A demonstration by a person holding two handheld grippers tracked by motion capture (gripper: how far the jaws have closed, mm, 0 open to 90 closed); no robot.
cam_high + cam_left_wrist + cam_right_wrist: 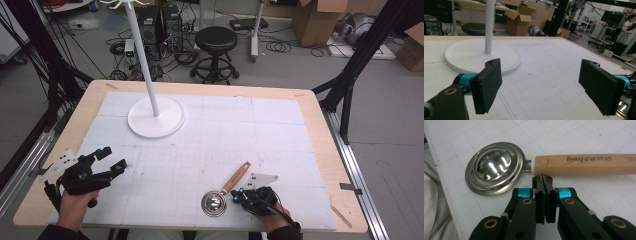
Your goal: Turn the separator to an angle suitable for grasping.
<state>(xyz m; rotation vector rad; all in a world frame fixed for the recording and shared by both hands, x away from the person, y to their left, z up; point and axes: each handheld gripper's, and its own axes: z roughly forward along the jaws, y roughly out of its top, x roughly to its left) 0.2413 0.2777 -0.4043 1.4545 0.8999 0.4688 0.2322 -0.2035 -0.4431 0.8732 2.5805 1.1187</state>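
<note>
We see our right claw (545, 178) closed on nothing, tips just beside the wooden-handled round steel strainer (499, 167) at the surface's near right, left claw (546, 87) wide open, empty.

Stand (156, 116) on the table's (320, 150) far left, spoon (225, 192) near the front edge right of centre, right gripper (239, 196) just beside its handle, left gripper (111, 161) front left

Strainer spoon (220, 199) lying flat on white gridded mat, near front edge, right of centre. Round steel bowl (495, 167) facing dome-up, shining, ringed rim, slots showing. Light wooden handle (584, 164) running away toward table's far right, dark lettering printed along it, short metal neck joining bowl.
</note>
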